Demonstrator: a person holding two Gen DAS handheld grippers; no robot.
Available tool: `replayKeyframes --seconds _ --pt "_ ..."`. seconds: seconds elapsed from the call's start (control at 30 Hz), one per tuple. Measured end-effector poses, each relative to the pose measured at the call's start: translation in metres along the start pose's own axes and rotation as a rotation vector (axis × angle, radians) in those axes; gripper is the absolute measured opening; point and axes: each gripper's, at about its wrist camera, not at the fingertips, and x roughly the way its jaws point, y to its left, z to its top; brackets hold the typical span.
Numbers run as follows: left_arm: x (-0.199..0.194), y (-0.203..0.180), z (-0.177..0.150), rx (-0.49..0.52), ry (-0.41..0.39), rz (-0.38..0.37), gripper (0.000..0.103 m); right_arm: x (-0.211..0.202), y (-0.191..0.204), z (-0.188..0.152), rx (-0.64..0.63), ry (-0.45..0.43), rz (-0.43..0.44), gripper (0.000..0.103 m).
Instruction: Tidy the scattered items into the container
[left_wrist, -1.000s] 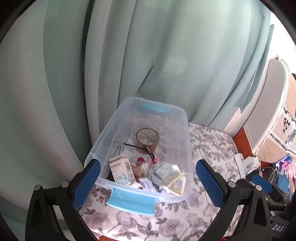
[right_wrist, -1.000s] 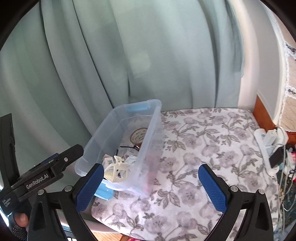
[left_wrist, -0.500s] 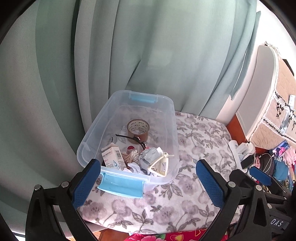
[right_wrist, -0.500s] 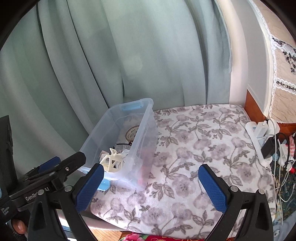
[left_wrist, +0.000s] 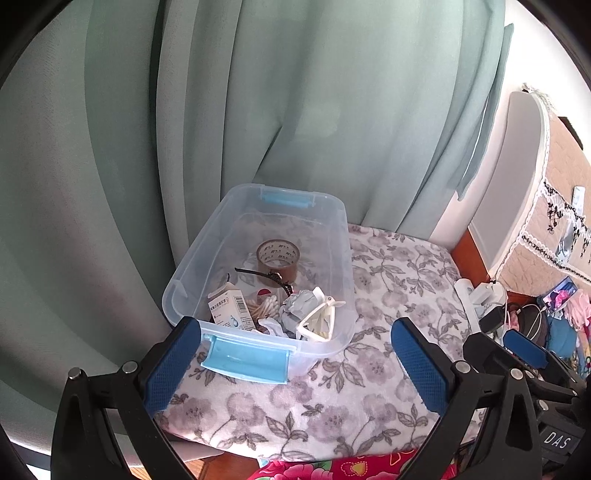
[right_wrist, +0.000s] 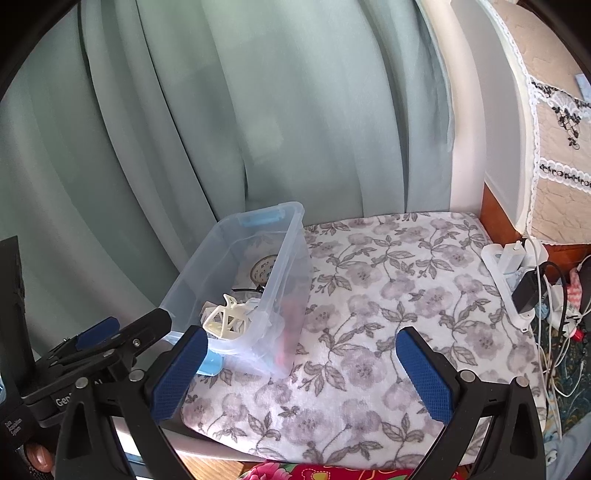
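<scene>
On the floral cushion (left_wrist: 388, 295), at its left edge against the curtain (left_wrist: 295, 110), sits the clear plastic bin (left_wrist: 334, 266), an oblong box with rounded corners and pale blue latches at both short ends. Its long axis runs from the near edge of the cushion back toward the curtain, angled slightly rightward as it recedes in the left wrist view. Inside lie a roll of brown packing tape (left_wrist: 277, 258) flat toward the far end, a black strap (left_wrist: 264, 276) across the middle, and, crowded at the near end, a small white medicine box (left_wrist: 231, 308) standing tilted, cotton swabs (left_wrist: 264, 305), crumpled paper (left_wrist: 301, 306) and a cream plastic clip (left_wrist: 319, 321) leaning on the right wall.

Grey-purple flowers are printed on the soft white cushion cover. Heavy sage-green folds of curtain fill the background; a white power strip (right_wrist: 511, 284) with plugs and cables lies along the cushion's right edge, beside reddish wood.

Both the left gripper (left_wrist: 295, 363) and the right gripper (right_wrist: 301, 373) stand wide open, blue textured pads holding nothing, short of the bin.
</scene>
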Motion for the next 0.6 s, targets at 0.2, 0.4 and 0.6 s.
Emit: replayKeyframes --seconds 0.2,0.4,0.6 --pt "-0.0043 0.0028 -0.0018 -0.004 -0.016 -0.01 0.103 -0.0052 0.0047 -0.0025 -0.01 -0.01 -0.009 0.103" --pt "-0.0039 0.0019 -0.0028 -0.005 -0.015 -0.013 0.103 -0.0082 0.0049 -0.0041 -0.013 -0.017 -0.019 0.103" --pt "-0.0022 0.0002 -0.0036 -0.005 -0.007 -0.009 0.103 -0.006 0.0031 -0.0052 -0.008 -0.015 -0.024 0.103"
